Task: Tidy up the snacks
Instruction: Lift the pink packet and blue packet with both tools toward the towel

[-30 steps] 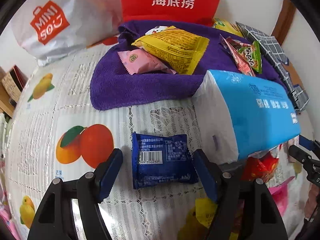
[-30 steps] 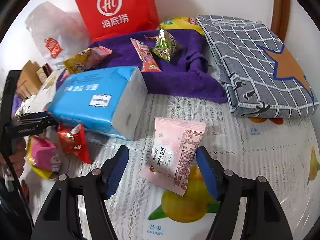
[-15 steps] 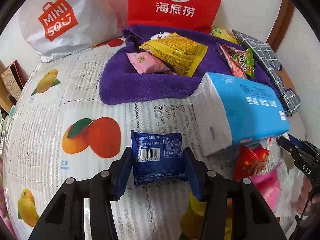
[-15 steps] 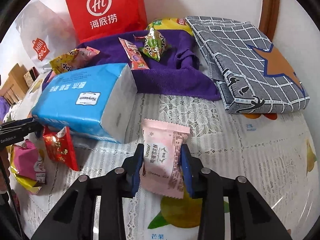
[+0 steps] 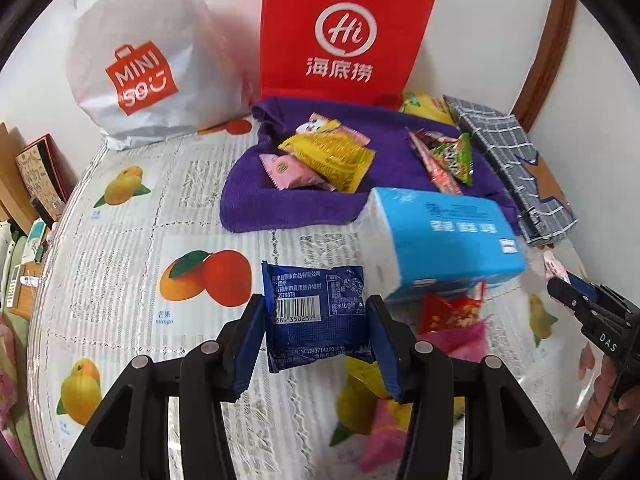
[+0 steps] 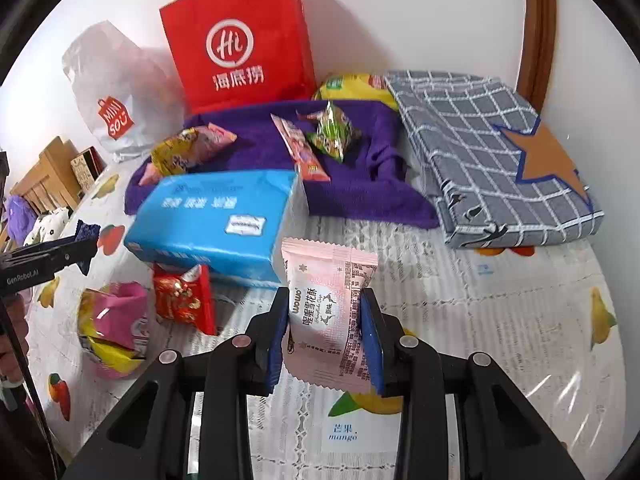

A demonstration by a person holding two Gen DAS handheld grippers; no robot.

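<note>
A dark blue snack packet (image 5: 316, 312) is clamped between the pads of the left claw (image 5: 316, 336), and a pale pink snack packet (image 6: 330, 312) is clamped in the same way by the right claw (image 6: 326, 332); both packets appear to be held just clear of the table (image 5: 132, 216), which is covered by a fruit-printed cloth. At the far side a purple towel (image 5: 280, 204) is spread in front of a red paper bag (image 5: 340, 32) and a white shopping bag (image 5: 140, 60). Several snacks are already gathered on that towel: a yellow packet (image 5: 332, 156) and a small pink one (image 5: 292, 170) to the left, a green packet (image 5: 454, 156) and a long red-pink one (image 6: 300, 150) to the right. The sorting is judged to be partly done, with the towel taken as the collecting place. Still left near the front, beside and partly under a blue tissue pack (image 5: 452, 236), are a red packet (image 6: 184, 296) and a heap of pink and yellow wrappers (image 6: 112, 324). A folded grey checked cloth (image 6: 500, 152) lies to the right, apart from the snacks. Once the two held packets are set down, those loose ones would remain to be moved.
</note>
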